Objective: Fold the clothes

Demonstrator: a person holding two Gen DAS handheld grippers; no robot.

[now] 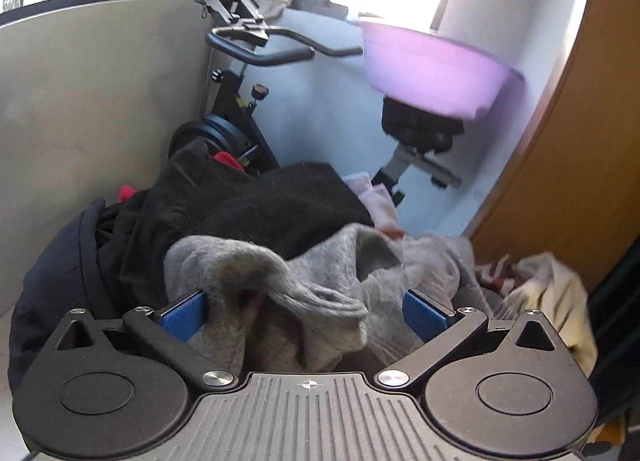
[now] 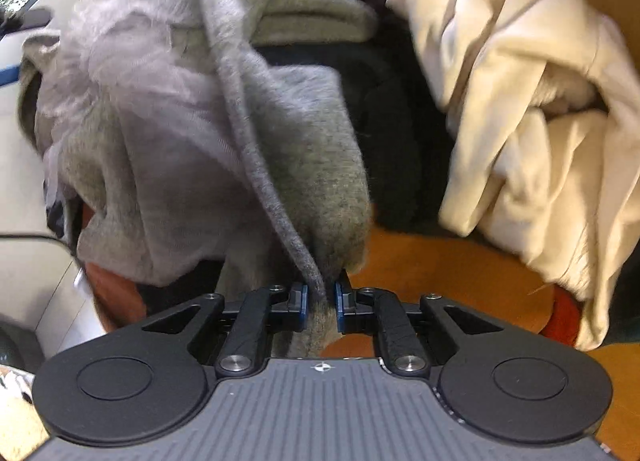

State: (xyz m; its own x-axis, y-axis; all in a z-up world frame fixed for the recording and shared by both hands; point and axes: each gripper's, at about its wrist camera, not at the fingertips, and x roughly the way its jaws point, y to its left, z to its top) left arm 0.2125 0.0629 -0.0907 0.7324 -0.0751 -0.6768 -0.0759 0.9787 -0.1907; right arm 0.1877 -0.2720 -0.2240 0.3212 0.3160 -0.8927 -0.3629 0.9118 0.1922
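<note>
Right now the right gripper (image 2: 321, 307) has its jaws pressed nearly together on a fold of the grey sweater (image 2: 208, 133), pinching the fuzzy knit between the blue pads (image 2: 339, 307). From the pinch the sweater rises up and away to the left of the jaws, with a darker grey seam running straight down into the grip. To the right of those jaws lies a crumpled cream garment (image 2: 532, 109), and between it and the sweater sits something black (image 2: 400, 109) — all of it over an orange-brown surface (image 2: 440, 273) just beyond the fingertips.

The left gripper (image 1: 306, 315) has its jaws spread wide, with a bunched part of the same grey sweater (image 1: 280, 285) lying between the blue pads (image 1: 184, 319); whether either pad touches the cloth is hard to tell. Beyond these jaws is a black knit garment (image 1: 248, 205), a dark jacket (image 1: 56, 273) to their left, and farther back an exercise bike (image 1: 240, 101) with a purple basin (image 1: 436, 69) resting on its saddle.
</note>
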